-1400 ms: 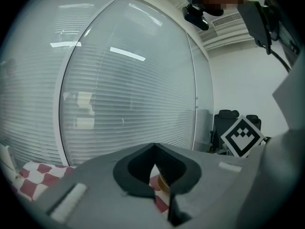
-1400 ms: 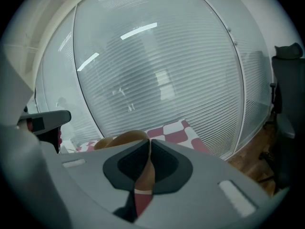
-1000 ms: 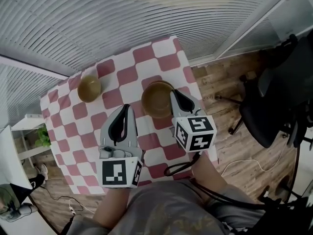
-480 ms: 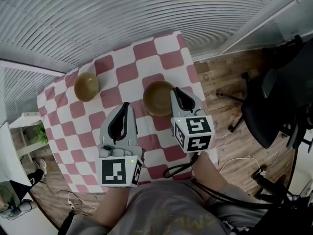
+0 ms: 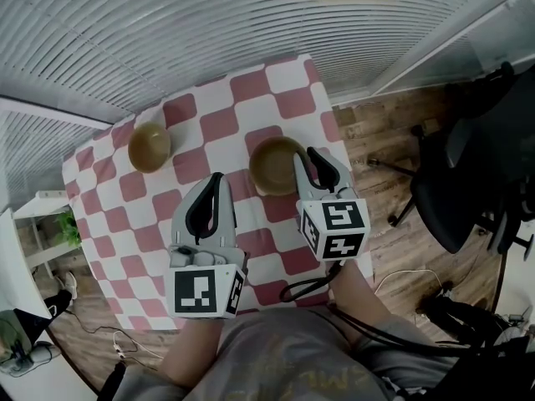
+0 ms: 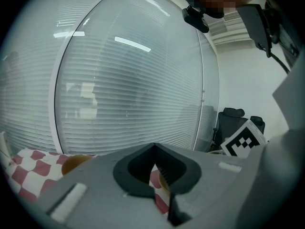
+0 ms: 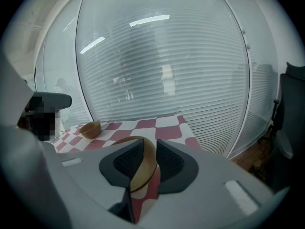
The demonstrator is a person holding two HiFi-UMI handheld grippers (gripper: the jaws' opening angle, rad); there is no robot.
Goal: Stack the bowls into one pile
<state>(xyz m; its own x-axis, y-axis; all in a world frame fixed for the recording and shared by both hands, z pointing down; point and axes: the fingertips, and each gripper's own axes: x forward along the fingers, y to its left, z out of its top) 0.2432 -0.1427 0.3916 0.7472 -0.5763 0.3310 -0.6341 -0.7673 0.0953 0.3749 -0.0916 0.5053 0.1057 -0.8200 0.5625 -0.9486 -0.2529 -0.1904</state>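
Pinching the empty larger bowl (image 5: 272,167) by its rim, right claw (image 7: 148,147); left claw (image 6: 153,149) pressed together; smaller bowl (image 5: 150,146) empty too.

I am finding no words, numbers or brand names to read anywhere here. The only print I am seeing is the black-and-white square markers on the cube (image 5: 203,292) of my left gripper (image 5: 215,182) and on the cube (image 5: 334,230) of my right gripper (image 5: 308,159). These are block patterns, not letters or digits.
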